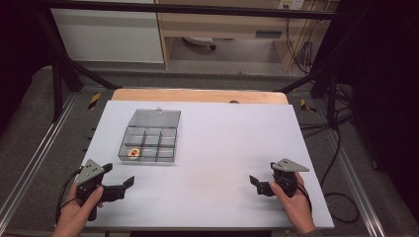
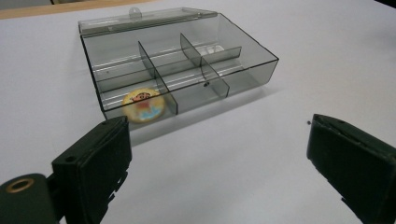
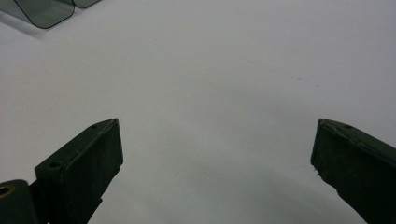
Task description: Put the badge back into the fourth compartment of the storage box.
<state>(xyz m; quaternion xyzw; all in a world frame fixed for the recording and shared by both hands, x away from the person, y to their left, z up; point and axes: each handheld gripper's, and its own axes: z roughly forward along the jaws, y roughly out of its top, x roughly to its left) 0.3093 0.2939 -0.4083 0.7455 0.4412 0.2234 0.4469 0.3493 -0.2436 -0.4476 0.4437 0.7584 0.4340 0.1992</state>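
Observation:
A smoky clear compartment box (image 1: 147,158) lies on the left half of the white table, its lid (image 1: 155,118) folded back flat behind it. A round yellow badge (image 1: 133,153) rests in its front-left compartment; the other compartments look bare. In the left gripper view the box (image 2: 247,77) and the badge (image 2: 143,105) lie just beyond the wide-apart jaws. My left gripper (image 1: 118,175) is open, held low in front of the box. My right gripper (image 1: 263,174) is open over bare table at the front right. In the right gripper view, the box's corner (image 3: 44,11) sits at the top left.
The white sheet (image 1: 222,143) covers the table, with a wooden edge (image 1: 197,95) at the back. Black frame posts (image 1: 57,79) stand around it, and cables (image 1: 341,197) trail on the floor to the right.

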